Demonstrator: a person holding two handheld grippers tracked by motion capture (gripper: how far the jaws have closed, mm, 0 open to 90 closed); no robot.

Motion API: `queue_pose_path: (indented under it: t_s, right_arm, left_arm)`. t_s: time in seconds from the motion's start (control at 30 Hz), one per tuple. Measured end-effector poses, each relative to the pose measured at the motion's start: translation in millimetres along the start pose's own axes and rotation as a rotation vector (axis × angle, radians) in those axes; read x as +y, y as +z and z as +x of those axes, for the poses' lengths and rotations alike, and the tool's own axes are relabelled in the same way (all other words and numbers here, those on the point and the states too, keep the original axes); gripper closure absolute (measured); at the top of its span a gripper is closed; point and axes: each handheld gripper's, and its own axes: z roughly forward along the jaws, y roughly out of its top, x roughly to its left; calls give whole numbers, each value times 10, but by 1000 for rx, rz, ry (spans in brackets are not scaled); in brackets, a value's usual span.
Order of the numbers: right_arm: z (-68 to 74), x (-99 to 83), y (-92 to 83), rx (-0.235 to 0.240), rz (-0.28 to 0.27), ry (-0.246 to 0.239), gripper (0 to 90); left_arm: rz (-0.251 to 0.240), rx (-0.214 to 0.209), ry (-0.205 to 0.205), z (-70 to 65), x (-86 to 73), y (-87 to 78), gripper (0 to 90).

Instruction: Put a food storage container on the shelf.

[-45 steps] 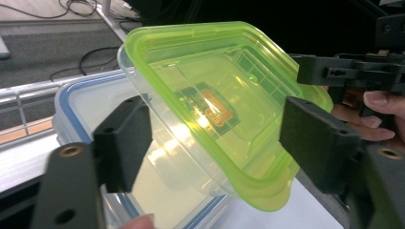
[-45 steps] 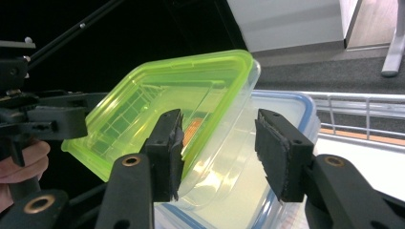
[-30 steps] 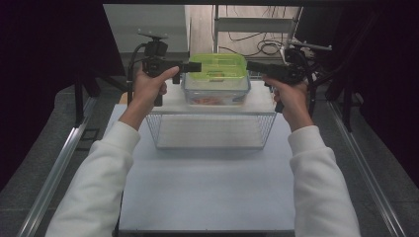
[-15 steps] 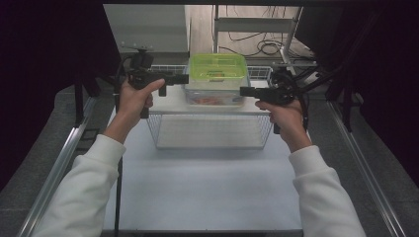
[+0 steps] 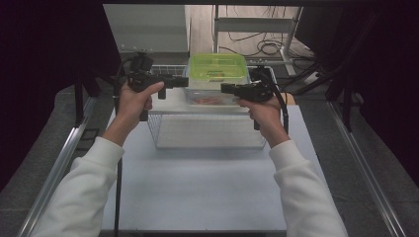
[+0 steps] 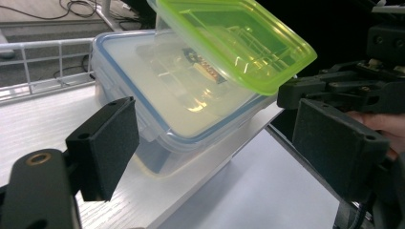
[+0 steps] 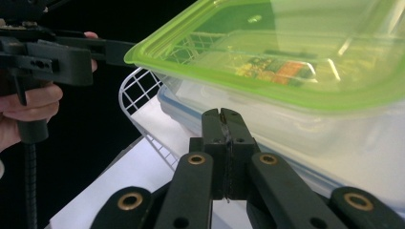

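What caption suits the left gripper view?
Open left claw faces a blue-rimmed clear box topped by a green-lidded tub.

No legible text, label, brand, number or sign anywhere. Coloured patch seen through green lid of upper container, perhaps printed packaging, too blurred to read. Dark patch inside clear blue-rimmed box likewise unreadable.

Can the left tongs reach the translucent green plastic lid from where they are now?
Probably yes: the left tongs stand open, and the translucent green plastic lid lies just ahead, with nothing between them.
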Motion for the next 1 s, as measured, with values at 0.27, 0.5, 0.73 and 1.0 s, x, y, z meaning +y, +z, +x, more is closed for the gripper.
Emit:
queue_pose_path:
  t_s: [0.27, 0.5, 0.73, 1.0]
  right_arm:
    - [24, 21, 75, -13, -15, -3, 890]
    - [1, 28, 116, -16, -14, 8, 889]
    - [117, 46, 215, -2, -9, -20, 888]
    - [207, 50, 307, -1, -8, -47, 889]
  left_arm:
    - [-3, -2, -4, 12, -8, -10, 155]
    - [-3, 2, -4, 25, -9, -29, 155]
    - [2, -1, -6, 36, -27, 2, 154]
    - [0, 0, -6, 32, -34, 9, 155]
